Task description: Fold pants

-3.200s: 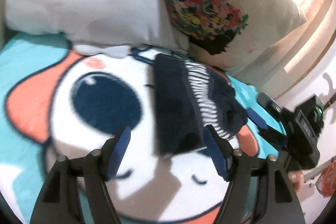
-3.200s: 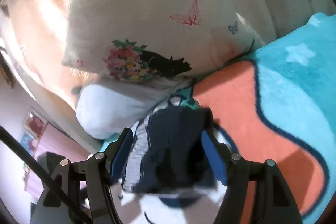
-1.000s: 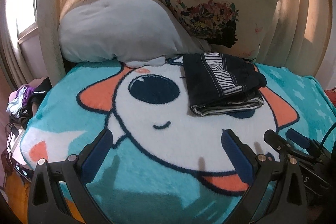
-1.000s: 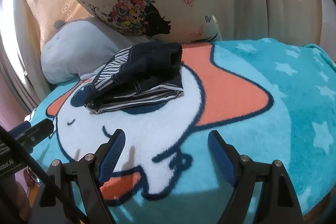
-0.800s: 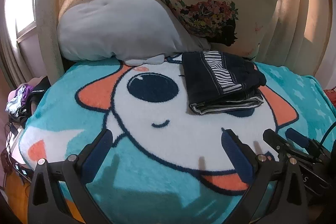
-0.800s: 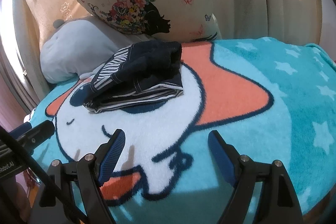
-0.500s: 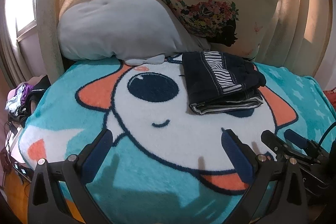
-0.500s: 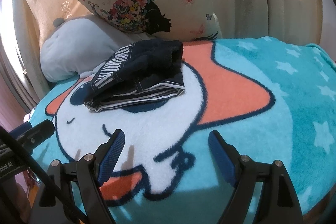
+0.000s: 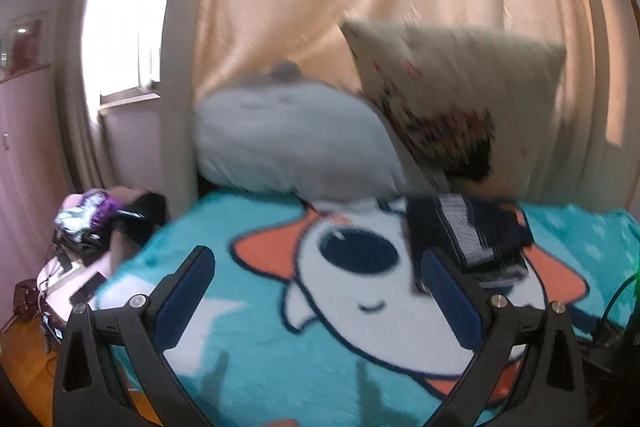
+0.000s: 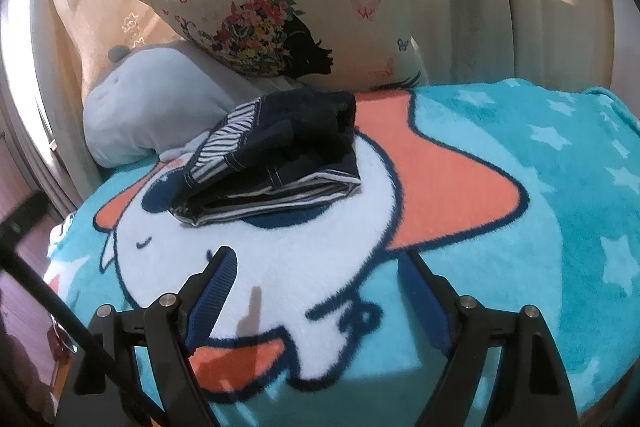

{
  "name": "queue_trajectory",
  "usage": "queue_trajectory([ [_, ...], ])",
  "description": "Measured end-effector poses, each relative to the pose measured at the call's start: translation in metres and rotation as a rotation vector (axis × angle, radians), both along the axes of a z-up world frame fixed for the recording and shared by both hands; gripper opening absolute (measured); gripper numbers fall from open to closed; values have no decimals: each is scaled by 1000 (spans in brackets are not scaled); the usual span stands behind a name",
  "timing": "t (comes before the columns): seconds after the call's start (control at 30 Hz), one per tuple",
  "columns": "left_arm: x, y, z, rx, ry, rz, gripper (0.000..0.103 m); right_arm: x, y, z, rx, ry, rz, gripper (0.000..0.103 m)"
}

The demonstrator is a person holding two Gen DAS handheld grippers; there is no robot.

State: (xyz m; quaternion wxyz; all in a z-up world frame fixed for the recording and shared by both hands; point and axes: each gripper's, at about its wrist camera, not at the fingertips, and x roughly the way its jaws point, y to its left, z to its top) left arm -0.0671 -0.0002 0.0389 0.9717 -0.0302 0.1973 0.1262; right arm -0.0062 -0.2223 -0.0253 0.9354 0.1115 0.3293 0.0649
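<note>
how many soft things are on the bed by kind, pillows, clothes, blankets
Pillows: 2, a cream floral print cushion and a plain grey plush pillow
Clothes: 1, folded navy pants with striped lining
Blankets: 1, a teal fleece blanket with a cartoon character
Total: 4
</note>
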Motion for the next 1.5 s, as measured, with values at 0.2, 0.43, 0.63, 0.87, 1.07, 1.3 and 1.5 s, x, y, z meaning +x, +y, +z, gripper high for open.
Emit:
queue_trajectory([
  [0.2, -20, 19, 21, -22, -76, 28, 103, 1, 18, 14, -30, -58, 23, 87],
  [0.43, -47, 19, 42, -11, -175, 26, 103, -2, 43, 31, -40, -107, 90, 88],
  [0.63, -59, 7, 52, 26, -222, -47, 103, -11, 52, 35, -48, -132, 115, 88],
  [0.87, -51, -7, 49, -24, -143, -161, 103, -20, 39, 34, -44, -135, 84, 88],
  [1.07, -51, -4, 48, -85, -163, -136, 103, -23, 28, 27, -52, -119, 60, 88],
  [1.3, -18, -7, 24, -75, 57, -96, 103, -32, 28, 35, -62, -131, 74, 88],
  [1.5, -7, -14, 4, -108, 125, -161, 103, -51, 33, 45, -159, -192, 68, 93],
])
